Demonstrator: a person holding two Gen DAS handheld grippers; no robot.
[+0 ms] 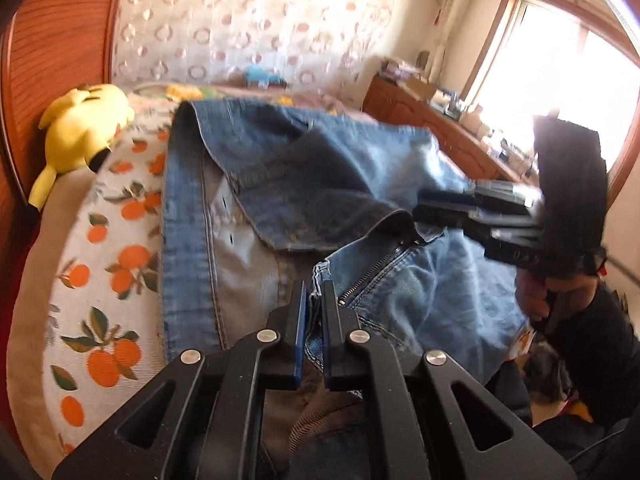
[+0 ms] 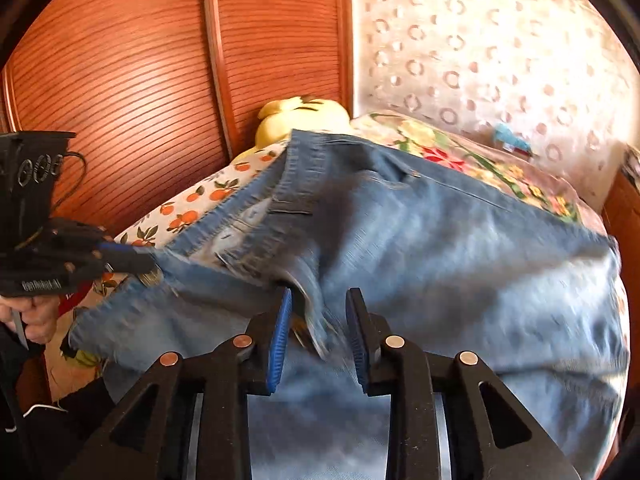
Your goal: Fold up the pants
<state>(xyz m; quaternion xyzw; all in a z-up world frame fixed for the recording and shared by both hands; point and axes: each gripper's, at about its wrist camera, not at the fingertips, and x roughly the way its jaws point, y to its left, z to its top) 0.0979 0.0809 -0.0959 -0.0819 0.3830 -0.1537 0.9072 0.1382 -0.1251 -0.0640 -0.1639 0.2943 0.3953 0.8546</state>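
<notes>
the bed (image 1: pixel 100 300) wears a white sheet printed with oranges and leaves. blue jeans (image 1: pixel 320 184) lie spread over it, filling the middle of the left wrist view. a yellow plush toy (image 1: pixel 86 120) rests on the sheet at ten o'clock from the jeans. a flowered cover (image 2: pixel 460 152) lies at the far side, toward one o'clock in the right wrist view.

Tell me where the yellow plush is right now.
The yellow plush lies at the bed's far left corner in the left wrist view, against the wooden wardrobe, just beyond the jeans.
</notes>
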